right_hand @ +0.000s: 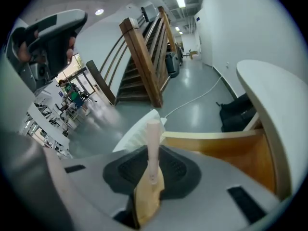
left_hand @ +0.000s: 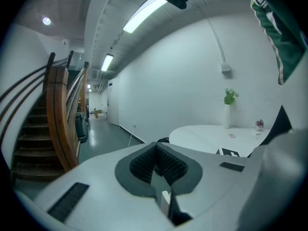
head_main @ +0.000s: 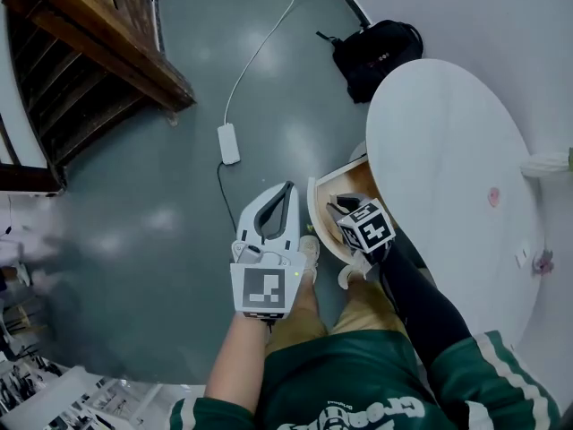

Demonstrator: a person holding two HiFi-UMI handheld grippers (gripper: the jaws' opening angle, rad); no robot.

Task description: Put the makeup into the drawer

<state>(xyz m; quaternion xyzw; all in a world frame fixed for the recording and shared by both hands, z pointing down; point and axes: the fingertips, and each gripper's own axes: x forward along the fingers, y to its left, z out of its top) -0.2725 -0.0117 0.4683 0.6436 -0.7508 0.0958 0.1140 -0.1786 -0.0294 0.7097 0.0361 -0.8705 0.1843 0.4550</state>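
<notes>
Right gripper view: the right gripper [right_hand: 150, 170] has its jaws narrow on a slim pale-pink makeup stick [right_hand: 153, 138], tip at the open drawer's [right_hand: 226, 150] front rim, probably tilted down for dropping in. The white tabletop [right_hand: 269, 95] overhangs the drawer, so the entry is tight. The left gripper [left_hand: 159, 170], jaws together and empty, hangs beside the drawer over open floor.

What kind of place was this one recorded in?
Probably an open hall in an office or lab building: a wooden staircase, a polished grey floor leading into a long corridor with strip lights, and a round white table.
</notes>
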